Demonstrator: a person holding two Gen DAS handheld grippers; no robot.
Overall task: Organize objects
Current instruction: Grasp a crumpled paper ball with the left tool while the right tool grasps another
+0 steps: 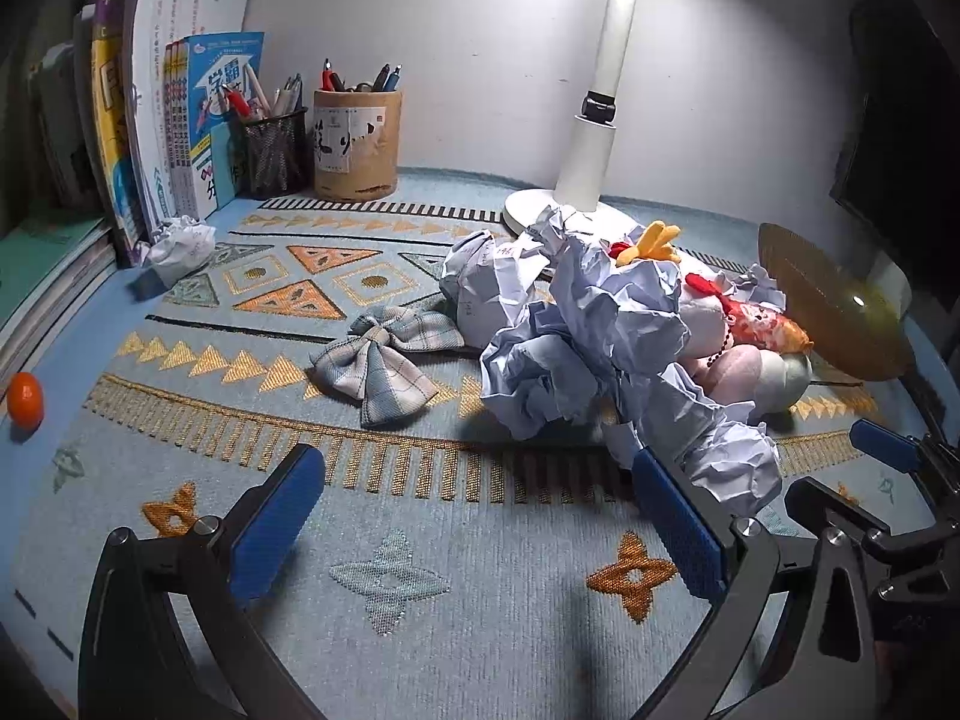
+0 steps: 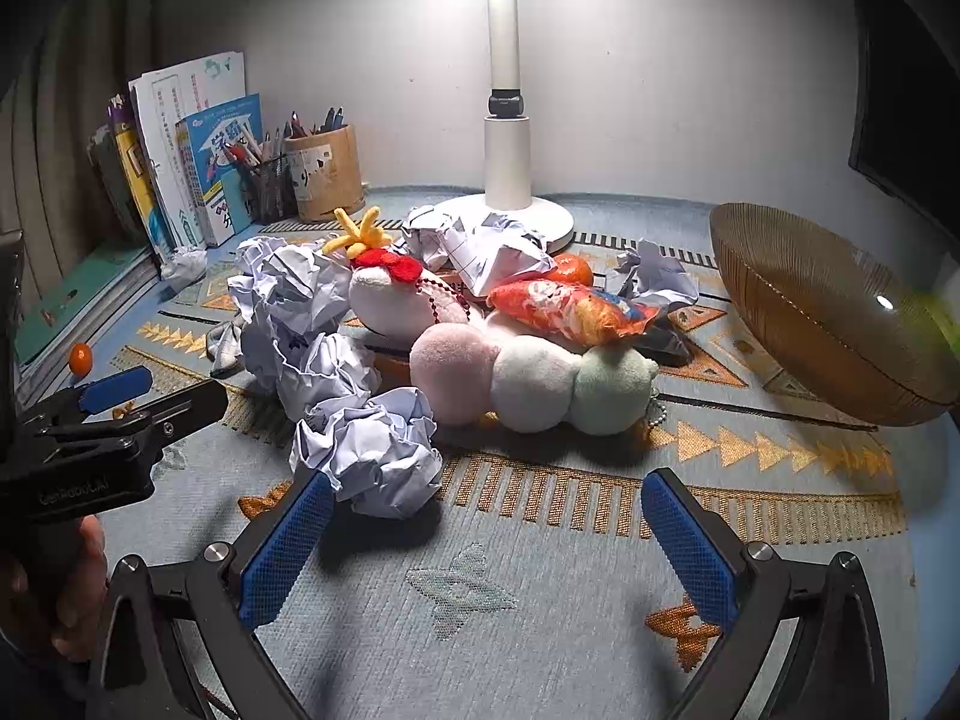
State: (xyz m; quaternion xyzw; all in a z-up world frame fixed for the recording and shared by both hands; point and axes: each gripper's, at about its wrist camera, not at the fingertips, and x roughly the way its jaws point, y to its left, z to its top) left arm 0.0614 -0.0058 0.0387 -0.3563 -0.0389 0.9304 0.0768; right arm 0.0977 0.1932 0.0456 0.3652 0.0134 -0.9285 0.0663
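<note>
A pile lies mid-desk on the patterned mat: crumpled paper balls (image 1: 576, 354) (image 2: 372, 450), a white chicken plush (image 2: 396, 300), a three-ball pastel plush (image 2: 528, 384), an orange snack bag (image 2: 570, 312) and a tangerine (image 2: 570, 269). A plaid bow (image 1: 378, 360) lies left of the pile. A small orange (image 1: 25, 399) (image 2: 80, 358) sits at the far left. My left gripper (image 1: 480, 516) is open and empty, its right finger beside the nearest paper ball. My right gripper (image 2: 489, 534) is open and empty, just in front of the pile.
A brown ribbed bowl (image 2: 828, 312) (image 1: 828, 312) stands at the right. A white lamp (image 2: 504, 180) stands behind the pile. Books (image 1: 174, 120), a mesh pen cup (image 1: 273, 150) and a wooden pen holder (image 1: 357, 144) line the back left. Another paper ball (image 1: 180, 246) lies by the books.
</note>
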